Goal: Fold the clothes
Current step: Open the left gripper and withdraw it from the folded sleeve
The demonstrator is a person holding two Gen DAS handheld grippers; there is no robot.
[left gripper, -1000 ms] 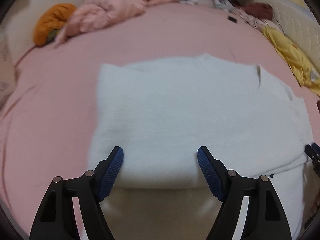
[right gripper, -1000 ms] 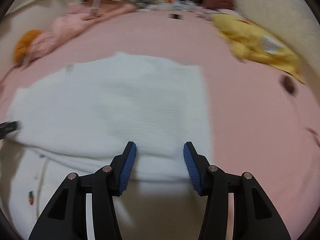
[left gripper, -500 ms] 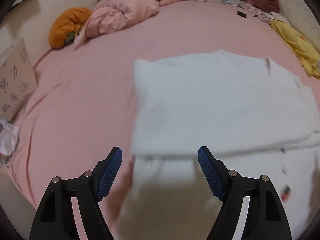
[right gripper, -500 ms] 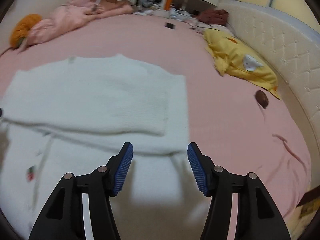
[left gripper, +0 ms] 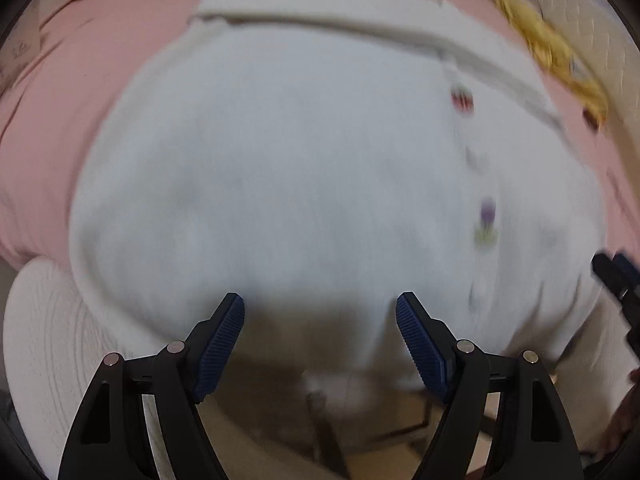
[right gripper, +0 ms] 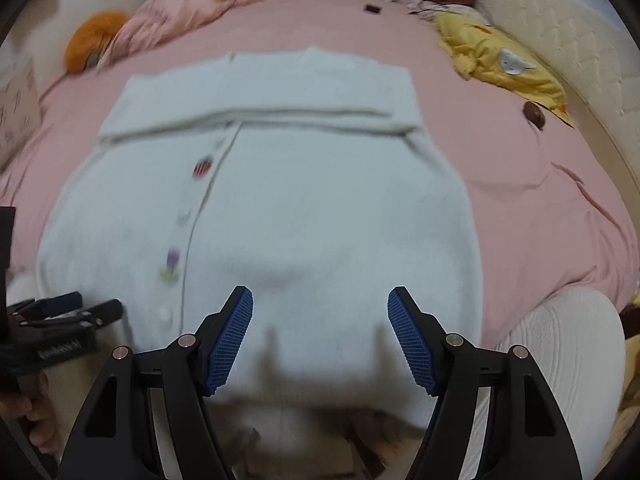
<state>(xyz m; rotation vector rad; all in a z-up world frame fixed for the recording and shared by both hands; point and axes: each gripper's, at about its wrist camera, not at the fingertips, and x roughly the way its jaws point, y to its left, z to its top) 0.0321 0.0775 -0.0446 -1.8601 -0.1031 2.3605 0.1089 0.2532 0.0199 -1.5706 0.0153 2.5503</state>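
A white knit cardigan [left gripper: 304, 152] [right gripper: 312, 208] lies on the pink bed with its far part folded toward me into a band [right gripper: 264, 92]. Small embroidered fruit and flower motifs run beside its button line [right gripper: 202, 168]. My left gripper [left gripper: 320, 328] hangs open above the cardigan's near hem, with nothing between its blue pads. My right gripper [right gripper: 320, 328] also hovers over the near hem; its jaws are opening and hold nothing. The left gripper [right gripper: 64, 312] shows at the left edge of the right wrist view, and the right gripper [left gripper: 616, 276] at the right edge of the left wrist view.
The pink bed sheet [right gripper: 520, 184] surrounds the cardigan. A yellow garment [right gripper: 500, 64] and a small brown object [right gripper: 534, 114] lie at the right. A pink blanket [right gripper: 208, 0] and an orange cushion [right gripper: 94, 36] lie at the far left. A white ribbed mat [left gripper: 52, 340] sits by the bed's edge.
Both grippers have pulled back from the folded far part to the cardigan's near hem. The right gripper's jaws have spread wider. The cardigan's button front has come into view.
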